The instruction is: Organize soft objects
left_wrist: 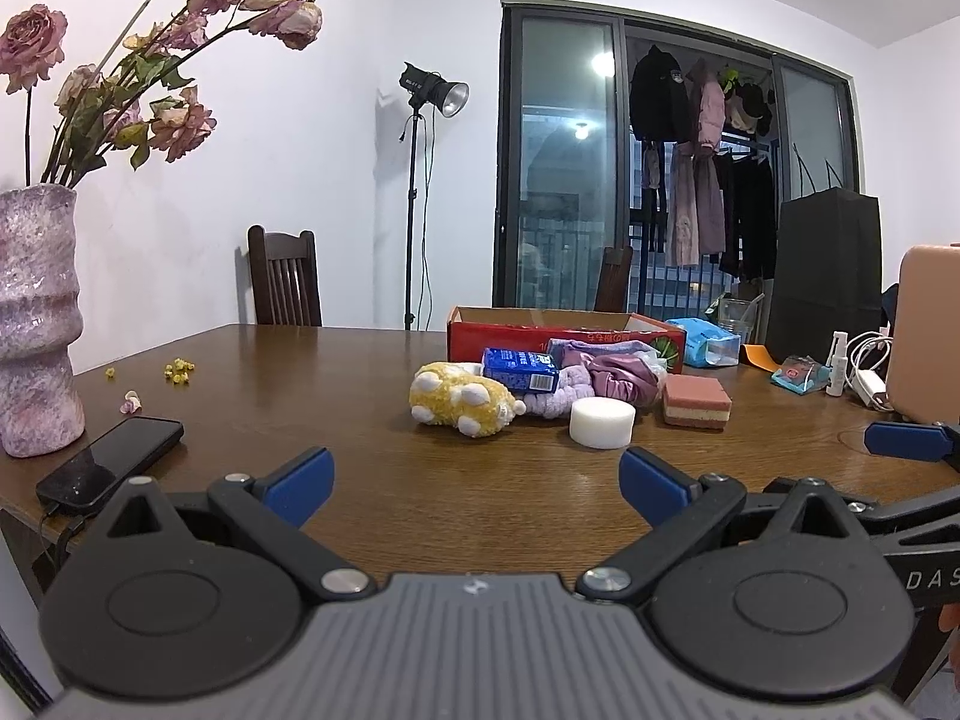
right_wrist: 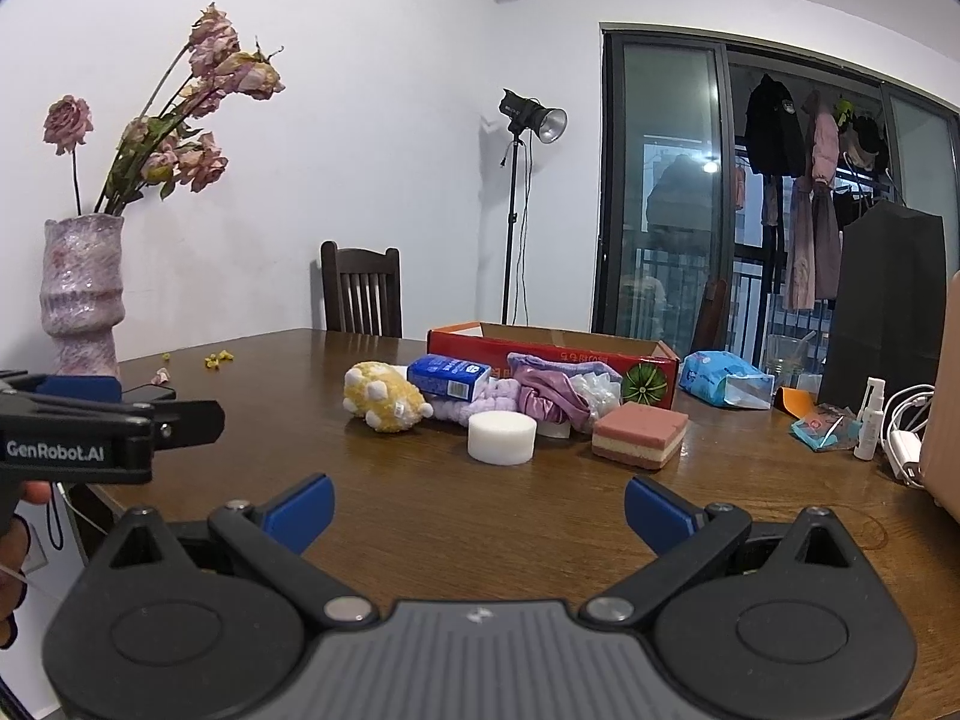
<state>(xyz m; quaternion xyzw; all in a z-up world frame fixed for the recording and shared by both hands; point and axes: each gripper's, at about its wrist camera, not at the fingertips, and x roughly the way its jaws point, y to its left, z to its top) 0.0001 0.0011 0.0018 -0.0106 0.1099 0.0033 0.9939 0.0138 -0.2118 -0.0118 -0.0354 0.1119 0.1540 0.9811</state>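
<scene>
Through my left camera, my left gripper [left_wrist: 477,477] hovers low over the wooden table [left_wrist: 372,480], fingers spread wide and empty; the yellow plush toy [left_wrist: 459,405], white round sponge [left_wrist: 602,423] and pink layered sponge [left_wrist: 696,400] lie ahead, before the red box [left_wrist: 510,342]. Through my right camera, my right gripper [right_wrist: 479,510] is equally wide and empty, facing the same cluster.
</scene>
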